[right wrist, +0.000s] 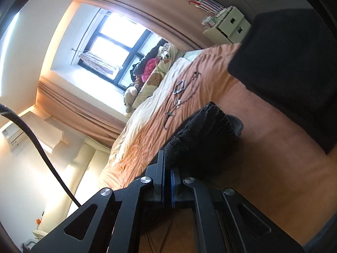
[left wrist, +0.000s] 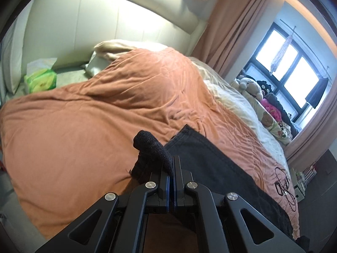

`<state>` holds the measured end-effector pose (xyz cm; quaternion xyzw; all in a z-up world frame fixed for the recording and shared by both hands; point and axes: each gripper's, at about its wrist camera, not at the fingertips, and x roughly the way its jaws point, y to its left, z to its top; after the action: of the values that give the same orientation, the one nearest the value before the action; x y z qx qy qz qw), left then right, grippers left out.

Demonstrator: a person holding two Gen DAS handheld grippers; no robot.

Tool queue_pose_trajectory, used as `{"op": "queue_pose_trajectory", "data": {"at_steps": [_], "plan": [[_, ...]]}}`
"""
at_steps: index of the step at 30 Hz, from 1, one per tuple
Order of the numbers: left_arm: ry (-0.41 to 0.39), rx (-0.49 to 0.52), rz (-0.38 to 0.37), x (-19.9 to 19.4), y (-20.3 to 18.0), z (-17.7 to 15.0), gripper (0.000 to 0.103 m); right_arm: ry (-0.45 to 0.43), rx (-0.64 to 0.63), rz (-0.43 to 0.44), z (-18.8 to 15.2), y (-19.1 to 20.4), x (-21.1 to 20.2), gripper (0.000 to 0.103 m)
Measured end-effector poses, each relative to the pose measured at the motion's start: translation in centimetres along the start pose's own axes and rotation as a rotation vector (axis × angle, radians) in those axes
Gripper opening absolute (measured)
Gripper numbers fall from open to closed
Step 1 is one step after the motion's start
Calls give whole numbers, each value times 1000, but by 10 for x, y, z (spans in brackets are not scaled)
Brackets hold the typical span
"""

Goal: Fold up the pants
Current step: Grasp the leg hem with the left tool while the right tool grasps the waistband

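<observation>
Both tools grip the dark pants over a bed covered by an orange duvet (left wrist: pixel 84 126). The left tool (left wrist: pixel 172 168) is clamped on a bunched fold of the pants (left wrist: pixel 210 160), the rest trailing across the duvet toward the bed's foot. The right tool (right wrist: pixel 167 168) pinches another ribbed edge, raised off the duvet. A tangled cord (right wrist: pixel 179 99) lies on the duvet beyond.

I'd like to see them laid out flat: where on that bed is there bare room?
The widest free patch is the orange duvet left of the black pants, below the green packet near the headboard. The window side is crowded: tangled cords lie there, and soft toys line the edge.
</observation>
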<state>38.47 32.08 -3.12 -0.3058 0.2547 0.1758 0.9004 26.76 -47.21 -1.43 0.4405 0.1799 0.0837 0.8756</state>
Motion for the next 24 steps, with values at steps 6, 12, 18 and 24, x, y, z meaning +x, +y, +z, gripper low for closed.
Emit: {"op": "queue_pose_trajectory", "data": {"at_steps": [6,12,18,24], "plan": [[2,4,-14,29,-23,30,2,-10,-29,-22,8,11,26,1],[21,4,-2,69,-41,48,2,-10,-52,-70,17,34,47,1],[48,-10,8,115,-60,63,2,-13,-57,-122,30,48,79,1],[94,18,37,166,-82,71,2,-14,-62,-183,38,60,119,1]]}}
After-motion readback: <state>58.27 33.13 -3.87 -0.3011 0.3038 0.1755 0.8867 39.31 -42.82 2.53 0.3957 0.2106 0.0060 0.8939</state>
